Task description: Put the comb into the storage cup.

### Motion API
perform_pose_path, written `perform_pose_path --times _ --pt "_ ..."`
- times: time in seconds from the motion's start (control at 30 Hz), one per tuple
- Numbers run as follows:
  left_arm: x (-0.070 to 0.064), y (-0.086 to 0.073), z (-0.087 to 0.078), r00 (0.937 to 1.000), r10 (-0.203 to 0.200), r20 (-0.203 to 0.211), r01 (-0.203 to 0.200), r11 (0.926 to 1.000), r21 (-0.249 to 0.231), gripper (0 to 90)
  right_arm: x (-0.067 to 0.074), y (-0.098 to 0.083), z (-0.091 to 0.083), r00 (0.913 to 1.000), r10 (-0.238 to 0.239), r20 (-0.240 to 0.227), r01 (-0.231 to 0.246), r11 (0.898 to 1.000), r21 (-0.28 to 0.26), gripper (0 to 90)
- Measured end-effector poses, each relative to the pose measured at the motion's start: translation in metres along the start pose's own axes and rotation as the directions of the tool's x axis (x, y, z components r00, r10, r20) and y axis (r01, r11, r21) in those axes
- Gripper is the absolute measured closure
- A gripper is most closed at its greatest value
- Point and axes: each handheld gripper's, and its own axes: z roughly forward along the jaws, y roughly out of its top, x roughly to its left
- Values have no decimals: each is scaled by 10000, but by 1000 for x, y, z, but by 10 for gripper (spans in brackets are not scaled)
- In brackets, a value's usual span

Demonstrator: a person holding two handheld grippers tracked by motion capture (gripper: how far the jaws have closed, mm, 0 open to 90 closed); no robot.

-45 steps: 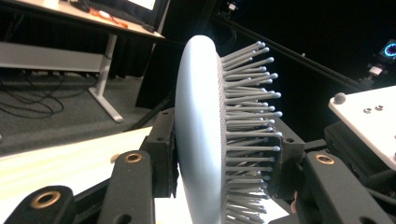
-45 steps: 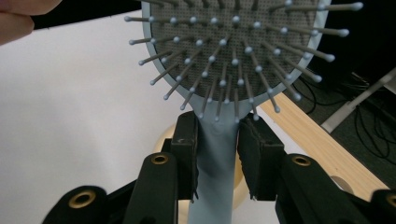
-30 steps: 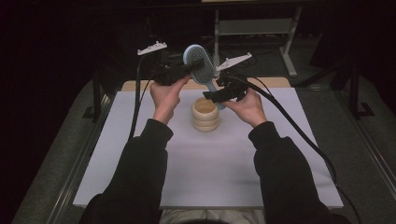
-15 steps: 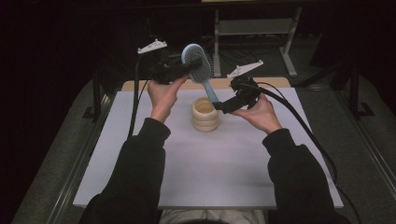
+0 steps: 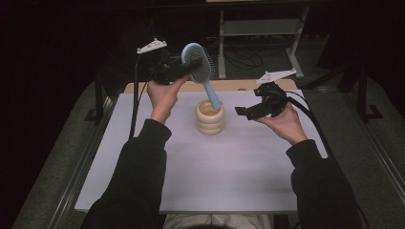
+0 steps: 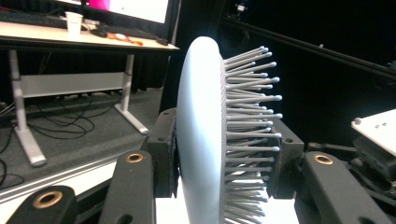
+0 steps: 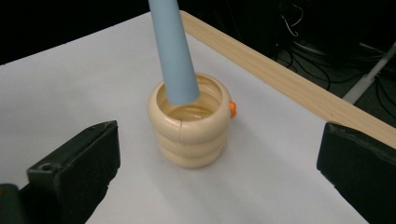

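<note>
A: Start at the left. What has the left gripper (image 5: 184, 67) got?

B: The head of the light blue hairbrush (image 5: 199, 63), up around eleven o'clock from the cream cup (image 5: 209, 117). In the left gripper view its jaws are clamped on the head, one pad on the smooth back (image 6: 198, 140), the other pressed into the bristles (image 6: 247, 121).

A: And the handle?

B: It slants down toward five o'clock and its end sits inside the cup's mouth (image 7: 180, 60). I can't tell whether it touches the bottom.

A: How do you reckon the brush handles?

B: Light, I'd say, and stiff plastic in the back and handle. The bristles look springy, so that pad has a soft, uneven seat, and the smooth back could slip. The handle would probably be the firmer place to grip; the head hold does keep it free to drop in.

A: The cup?

B: It stands upright on the white table (image 5: 143, 191), mid-table toward the far wooden edge. Ribbed like stacked rings, with a small orange nub (image 7: 232, 108) on its side. It looks light, so a long brush leaning on the rim might tip it.

A: The right gripper (image 5: 246, 110)?

B: At three o'clock of the cup, apart from it. Its jaws have just been opening and now stand wide with nothing between them.
</note>
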Motion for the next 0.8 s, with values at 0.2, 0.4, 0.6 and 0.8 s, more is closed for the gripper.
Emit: perform_pose_path --times 0.2,0.4,0.6,0.8 --pt "4 0 -1 9999 111 127 -110 9999 -30 546 -7 -17 -11 9990 423 134 -422 9991 -76 0" --pt "7 0 0 9996 261 -113 -262 9996 -65 546 -11 -35 -22 9981 579 192 -578 9983 -90 0" --pt "11 0 1 9991 321 -268 -324 9994 -80 546 -14 -53 -35 9966 780 266 -773 9967 -252 0" --pt "12 -2 1 9975 546 -443 -546 9985 25 546 -16 -72 -46 9945 981 375 -962 9941 -493 0"
